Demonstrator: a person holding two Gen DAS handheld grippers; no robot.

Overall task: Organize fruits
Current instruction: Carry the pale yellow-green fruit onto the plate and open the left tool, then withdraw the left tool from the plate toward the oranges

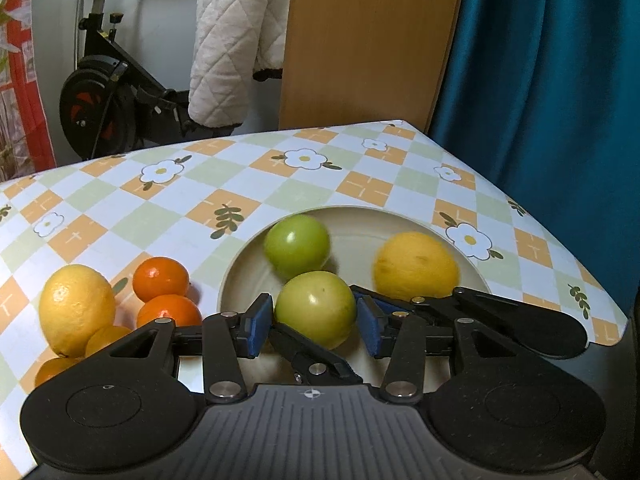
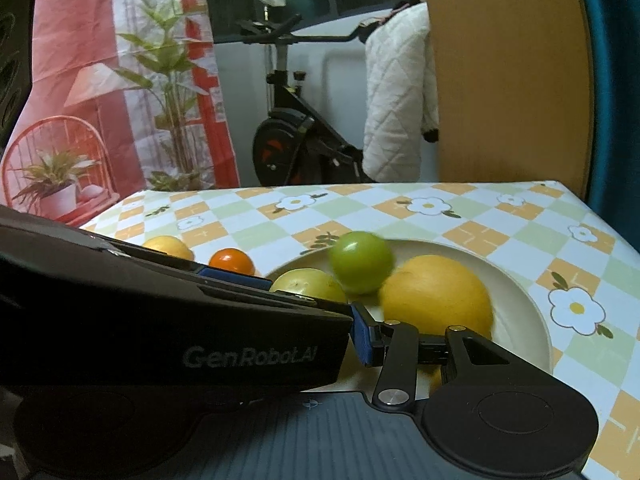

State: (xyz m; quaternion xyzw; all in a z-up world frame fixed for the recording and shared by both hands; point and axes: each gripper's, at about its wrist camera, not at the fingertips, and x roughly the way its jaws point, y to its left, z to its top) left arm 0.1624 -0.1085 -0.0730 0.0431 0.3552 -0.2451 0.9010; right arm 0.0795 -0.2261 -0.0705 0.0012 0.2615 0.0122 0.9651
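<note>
Pale green round fruit [image 1: 316, 309] sits in cream shallow plate [image 1: 476, 280], between left gripper [image 1: 314, 322] blue pads, jaws parted, not pressing. Risk: it may roll or knock the darker green fruit [image 1: 297, 245] and the yellow lemon [image 1: 416, 266] beside it. Right gripper [image 2: 362, 340] state: cannot tell, left tool blocks it. Lemon and oranges [image 1: 160, 278] wait on checkered tablecloth [image 1: 240, 184].
</note>
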